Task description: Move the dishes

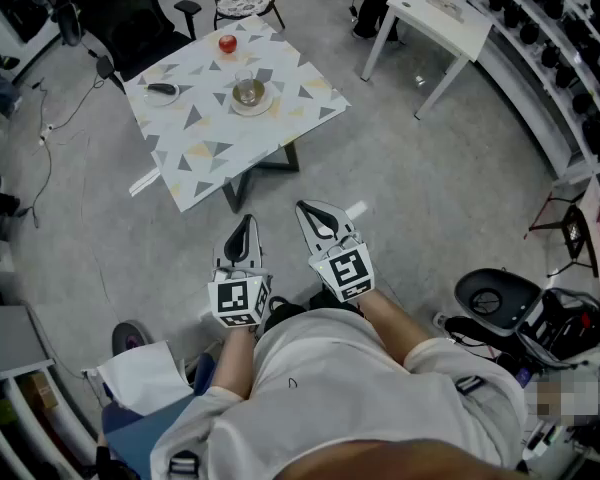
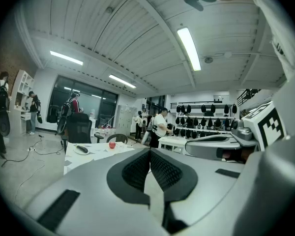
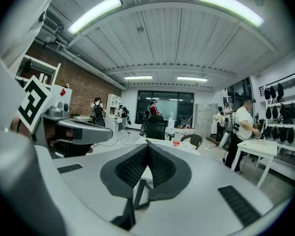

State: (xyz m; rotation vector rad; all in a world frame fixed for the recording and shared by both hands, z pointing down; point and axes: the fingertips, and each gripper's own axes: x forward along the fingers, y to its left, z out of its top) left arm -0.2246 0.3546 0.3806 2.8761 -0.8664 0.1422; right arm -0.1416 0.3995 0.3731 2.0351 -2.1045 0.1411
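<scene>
The left gripper point(image 1: 243, 220) and the right gripper point(image 1: 306, 208) are being held side by side over the floor, well apart from the table point(image 1: 210, 148). Both are being held closed, jaws pressed together, with nothing between them. The dishes are being held up by the table: a plate point(image 1: 162, 92) with a dark thing on it near its left edge, and a dish point(image 1: 266, 105) with a glass point(image 1: 247, 89) in it near its middle. An apple point(image 1: 227, 43) is being seen at its far corner.

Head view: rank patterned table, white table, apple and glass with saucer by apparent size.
1. patterned table
2. white table (farther off, so true size unsure)
3. glass with saucer
4. apple
</scene>
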